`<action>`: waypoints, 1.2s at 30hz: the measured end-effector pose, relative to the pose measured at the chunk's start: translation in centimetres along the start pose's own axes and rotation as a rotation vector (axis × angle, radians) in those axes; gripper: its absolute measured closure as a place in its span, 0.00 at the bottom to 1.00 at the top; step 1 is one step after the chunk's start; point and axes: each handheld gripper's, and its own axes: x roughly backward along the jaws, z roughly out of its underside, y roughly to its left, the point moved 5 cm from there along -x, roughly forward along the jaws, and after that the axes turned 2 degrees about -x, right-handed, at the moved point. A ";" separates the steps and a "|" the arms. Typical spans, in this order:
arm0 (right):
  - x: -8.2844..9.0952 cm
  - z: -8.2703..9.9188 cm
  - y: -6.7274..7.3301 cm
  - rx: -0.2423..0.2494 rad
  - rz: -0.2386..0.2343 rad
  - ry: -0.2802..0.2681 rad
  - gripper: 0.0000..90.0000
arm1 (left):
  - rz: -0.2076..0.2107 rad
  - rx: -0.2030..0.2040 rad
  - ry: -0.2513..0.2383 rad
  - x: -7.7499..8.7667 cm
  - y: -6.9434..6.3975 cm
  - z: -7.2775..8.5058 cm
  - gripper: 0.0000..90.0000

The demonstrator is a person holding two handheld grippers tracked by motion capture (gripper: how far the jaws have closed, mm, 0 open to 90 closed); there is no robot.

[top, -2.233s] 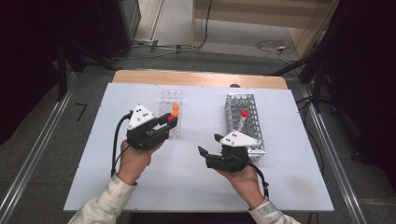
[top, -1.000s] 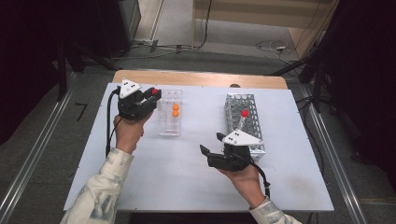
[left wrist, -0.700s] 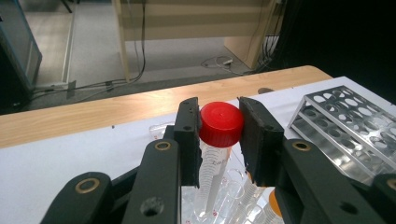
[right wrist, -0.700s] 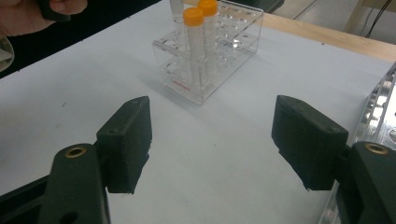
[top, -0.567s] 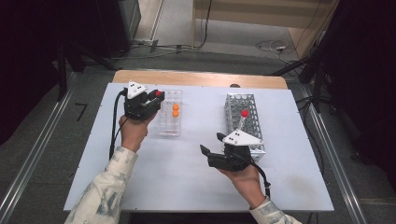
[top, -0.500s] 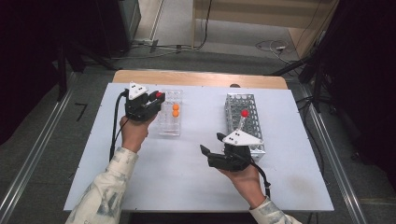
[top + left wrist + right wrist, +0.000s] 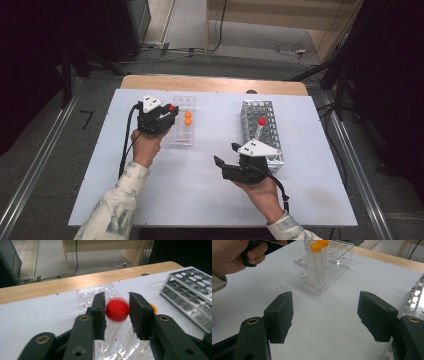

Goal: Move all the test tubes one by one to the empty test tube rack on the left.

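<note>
Red-capped tube [image 7: 117, 310]: between the left hand-held gripper [image 7: 116, 312] jaws, standing in the clear rack [image 7: 181, 129], 10 o'clock on the desk [image 7: 210, 200].
Left jaws: just been opening; narrow, a gap showing on one side of the cap.
Right hand-held gripper [image 7: 325, 315]: wide, holding nothing.
Writing: red "A2" and other marks on rack, too blurred.
Orange-capped tubes [image 7: 319, 247]: same rack.

Red-capped clear tube [image 7: 116, 310] stands upright in the clear rack [image 7: 181, 131], cap blurred, at the rack's left side. Two orange-capped tubes [image 7: 188, 118] stand upright just beside it in the same rack.
</note>
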 end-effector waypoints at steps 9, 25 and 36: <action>0.0 0.0 -0.1 -0.003 0.003 0.000 0.31 | 0.020 0.010 -0.014 0.6 -0.2 -0.2 0.68; 0.8 -0.1 -2.9 -0.030 0.082 -0.031 0.32 | 0.048 0.033 -0.032 3.3 -1.4 -0.6 0.26; 1.8 0.5 -8.0 -0.083 0.211 -0.037 0.33 | 0.063 0.022 -0.054 4.1 -2.4 -0.9 0.26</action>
